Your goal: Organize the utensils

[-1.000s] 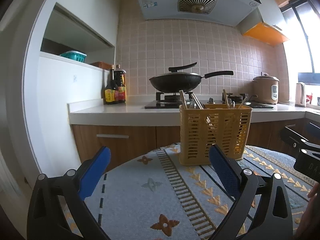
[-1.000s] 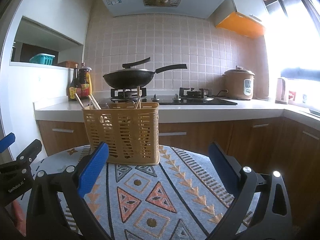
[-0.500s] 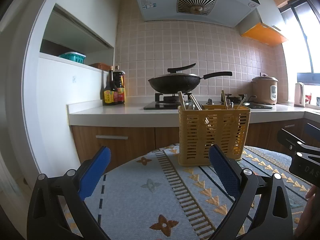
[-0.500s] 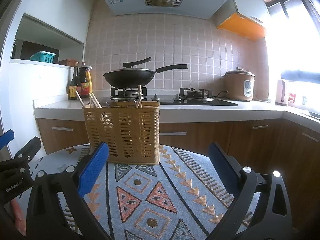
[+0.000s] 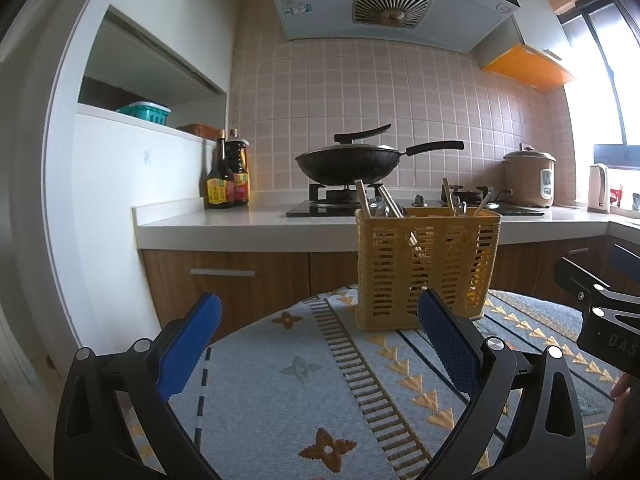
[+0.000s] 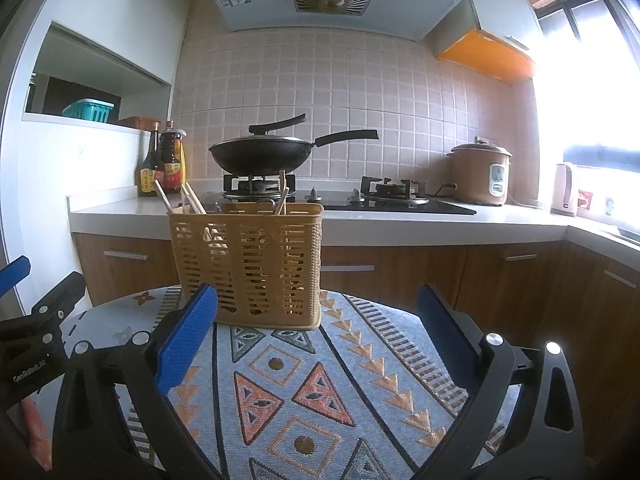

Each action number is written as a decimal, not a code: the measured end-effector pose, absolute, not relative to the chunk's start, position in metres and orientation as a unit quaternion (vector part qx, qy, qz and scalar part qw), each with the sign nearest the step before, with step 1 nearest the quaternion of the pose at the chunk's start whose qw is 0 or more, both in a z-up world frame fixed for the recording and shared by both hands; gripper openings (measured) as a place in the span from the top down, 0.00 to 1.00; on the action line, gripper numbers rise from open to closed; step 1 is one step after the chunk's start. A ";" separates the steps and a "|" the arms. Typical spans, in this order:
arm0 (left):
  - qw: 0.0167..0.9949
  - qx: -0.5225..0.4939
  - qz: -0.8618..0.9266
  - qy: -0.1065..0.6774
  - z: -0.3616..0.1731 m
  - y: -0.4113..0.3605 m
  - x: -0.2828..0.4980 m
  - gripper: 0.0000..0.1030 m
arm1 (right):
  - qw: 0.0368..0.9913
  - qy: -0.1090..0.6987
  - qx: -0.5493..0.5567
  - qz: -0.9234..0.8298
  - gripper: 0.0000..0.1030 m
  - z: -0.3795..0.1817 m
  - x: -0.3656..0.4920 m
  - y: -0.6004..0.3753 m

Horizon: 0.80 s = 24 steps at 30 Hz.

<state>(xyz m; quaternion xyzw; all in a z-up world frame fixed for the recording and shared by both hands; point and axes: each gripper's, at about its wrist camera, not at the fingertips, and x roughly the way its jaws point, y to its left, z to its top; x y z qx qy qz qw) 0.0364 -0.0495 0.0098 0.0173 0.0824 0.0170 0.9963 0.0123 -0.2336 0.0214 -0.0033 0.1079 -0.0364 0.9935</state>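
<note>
Facing the yellow basket (image 5: 427, 266) that stands upright near the far edge of the tabletop (image 5: 304, 392), I hold my left tool (image 5: 318, 344) and my right tool (image 6: 316, 334) short of it, both with fingers spread wide, holding nothing and touching nothing. Chopsticks (image 5: 362, 198) and what look like spoon handles poke above the rim on two sides; which compartment each sits in I cannot tell. I judge the utensils light, stiff and slim, the metal ones likely slippery, so I would pinch one by its upper shaft. The slotted plastic basket looks light and could tip or slide on the patterned cloth (image 6: 312, 392).
</note>
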 end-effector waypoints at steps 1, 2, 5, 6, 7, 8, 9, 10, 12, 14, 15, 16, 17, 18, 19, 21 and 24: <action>0.996 0.017 0.017 0.082 0.010 -0.050 0.037 0.07 | 0.993 0.108 -0.004 -0.037 0.08 0.021 0.012 -0.233; 0.996 0.017 0.017 0.082 0.010 -0.050 0.036 0.07 | 0.993 0.108 -0.003 -0.036 0.08 0.021 0.012 -0.233; 0.996 0.017 0.017 0.083 0.010 -0.049 0.037 0.07 | 0.993 0.108 -0.003 -0.040 0.08 0.021 0.013 -0.233; 0.996 0.017 0.016 0.083 0.010 -0.049 0.037 0.07 | 0.993 0.109 -0.001 -0.039 0.08 0.021 0.013 -0.234; 0.996 0.017 0.015 0.084 0.009 -0.049 0.037 0.07 | 0.993 0.112 0.003 -0.037 0.08 0.021 0.014 -0.235; 0.996 0.017 0.015 0.085 0.009 -0.049 0.037 0.07 | 0.993 0.115 0.004 -0.037 0.08 0.020 0.015 -0.235; 0.996 0.017 0.015 0.085 0.009 -0.049 0.037 0.07 | 0.993 0.116 0.005 -0.037 0.08 0.020 0.015 -0.236; 0.996 0.017 0.014 0.086 0.009 -0.049 0.038 0.07 | 0.992 0.118 0.007 -0.035 0.08 0.020 0.016 -0.236; 0.996 0.017 0.014 0.087 0.009 -0.049 0.039 0.07 | 0.992 0.119 0.006 -0.036 0.08 0.020 0.016 -0.236; 0.996 0.017 0.013 0.089 0.008 -0.049 0.039 0.07 | 0.992 0.120 0.004 -0.035 0.08 0.019 0.016 -0.235; 0.996 0.017 0.013 0.089 0.008 -0.048 0.039 0.07 | 0.992 0.119 0.002 -0.036 0.08 0.019 0.016 -0.234; 0.996 0.016 0.013 0.090 0.008 -0.048 0.039 0.07 | 0.992 0.119 0.002 -0.036 0.08 0.019 0.016 -0.234; 0.996 0.016 0.013 0.090 0.008 -0.048 0.040 0.07 | 0.992 0.118 0.001 -0.037 0.08 0.019 0.016 -0.233; 0.996 0.016 0.013 0.090 0.008 -0.048 0.040 0.07 | 0.992 0.117 0.001 -0.038 0.08 0.020 0.016 -0.233; 0.996 0.017 0.013 0.090 0.008 -0.048 0.039 0.07 | 0.992 0.117 0.001 -0.039 0.08 0.020 0.016 -0.233; 0.996 0.017 0.013 0.090 0.008 -0.048 0.039 0.07 | 0.992 0.118 0.003 -0.039 0.08 0.019 0.016 -0.234; 0.996 0.017 0.013 0.090 0.008 -0.048 0.040 0.07 | 0.992 0.120 0.005 -0.039 0.08 0.019 0.017 -0.235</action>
